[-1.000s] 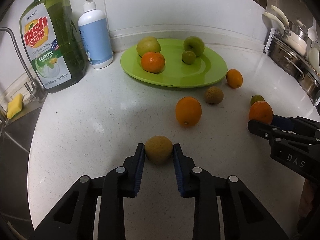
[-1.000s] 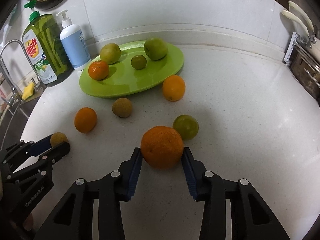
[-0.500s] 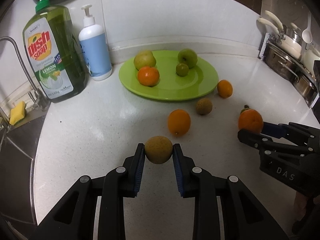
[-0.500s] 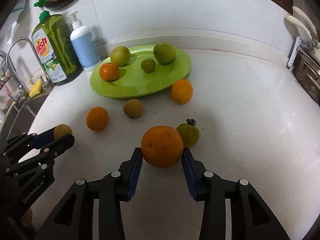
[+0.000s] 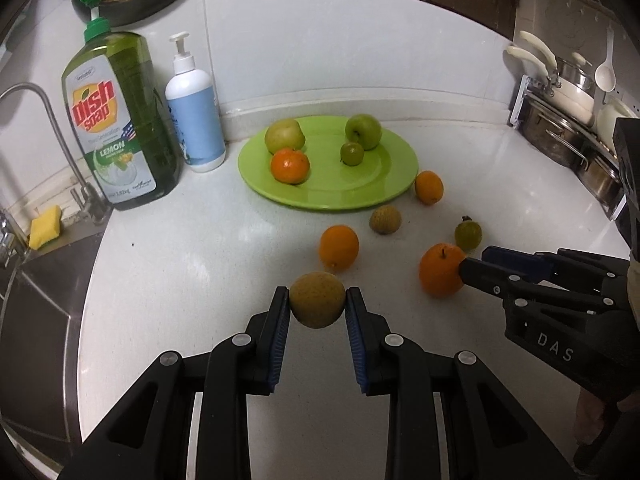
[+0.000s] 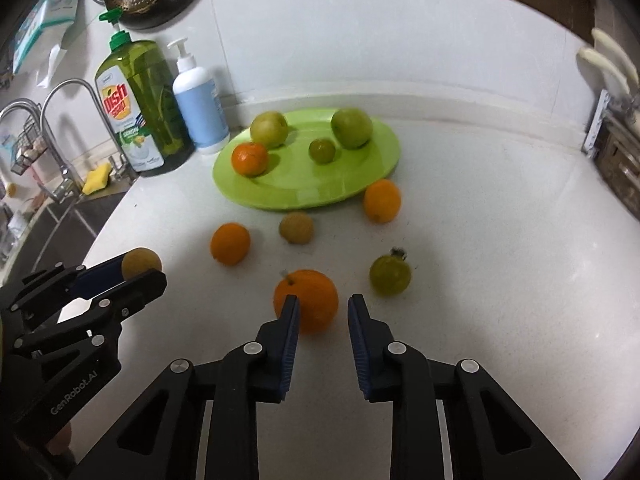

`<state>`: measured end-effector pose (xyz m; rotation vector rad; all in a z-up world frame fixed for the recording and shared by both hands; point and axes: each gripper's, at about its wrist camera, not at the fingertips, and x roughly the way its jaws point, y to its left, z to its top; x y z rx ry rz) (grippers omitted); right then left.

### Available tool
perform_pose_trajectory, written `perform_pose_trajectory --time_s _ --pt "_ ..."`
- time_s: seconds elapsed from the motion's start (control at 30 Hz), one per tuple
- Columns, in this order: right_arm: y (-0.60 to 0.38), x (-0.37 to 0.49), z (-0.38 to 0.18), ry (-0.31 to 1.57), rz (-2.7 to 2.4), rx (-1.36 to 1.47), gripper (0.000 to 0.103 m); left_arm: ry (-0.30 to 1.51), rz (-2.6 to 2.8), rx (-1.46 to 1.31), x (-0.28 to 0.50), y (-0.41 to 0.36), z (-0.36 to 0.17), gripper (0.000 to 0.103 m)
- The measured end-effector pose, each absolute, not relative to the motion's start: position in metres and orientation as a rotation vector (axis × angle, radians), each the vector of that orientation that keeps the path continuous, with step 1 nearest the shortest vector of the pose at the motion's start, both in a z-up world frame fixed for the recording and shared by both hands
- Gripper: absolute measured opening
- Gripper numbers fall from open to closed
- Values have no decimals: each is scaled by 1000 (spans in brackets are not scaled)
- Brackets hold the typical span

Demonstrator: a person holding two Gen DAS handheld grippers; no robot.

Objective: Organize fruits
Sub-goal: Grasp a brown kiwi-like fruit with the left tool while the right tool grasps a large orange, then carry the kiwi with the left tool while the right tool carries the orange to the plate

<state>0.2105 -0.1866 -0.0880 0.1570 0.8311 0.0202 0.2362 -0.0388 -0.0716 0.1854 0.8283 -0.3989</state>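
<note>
My left gripper (image 5: 318, 300) is shut on a small brown fruit (image 5: 317, 299) and holds it above the counter; it also shows in the right wrist view (image 6: 141, 263). My right gripper (image 6: 323, 312) is open, its jaws apart with the big orange (image 6: 306, 301) lying on the counter off to the left, by the left finger. In the left wrist view that orange (image 5: 441, 275) sits at the right gripper's tip. The green plate (image 5: 384, 188) at the back holds two green apples, a small green fruit and a mandarin (image 5: 290, 165).
Loose on the counter: two oranges (image 6: 230, 243) (image 6: 382, 201), a brown fruit (image 6: 296, 228) and a green fruit (image 6: 389, 275). Dish soap (image 5: 120, 120) and a pump bottle (image 5: 195, 108) stand back left by the sink (image 5: 32, 304). Pots (image 5: 568, 120) sit at right.
My right gripper has opened and let go of the big orange, which now lies on the counter. My left gripper has risen and pulled back with the brown fruit.
</note>
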Motion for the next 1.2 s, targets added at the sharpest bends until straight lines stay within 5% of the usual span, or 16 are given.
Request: perform_pose_trajectory --time_s 0.13,0.33,1.2 --pt "-183 210 -89 836 42 152 27 834 -383 178 231 -35 -73 28" --pt "-179 217 -92 844 72 144 42 830 -363 168 228 -31 -71 28" --pt "-179 223 -90 846 45 98 42 829 -384 159 237 -41 -67 28"
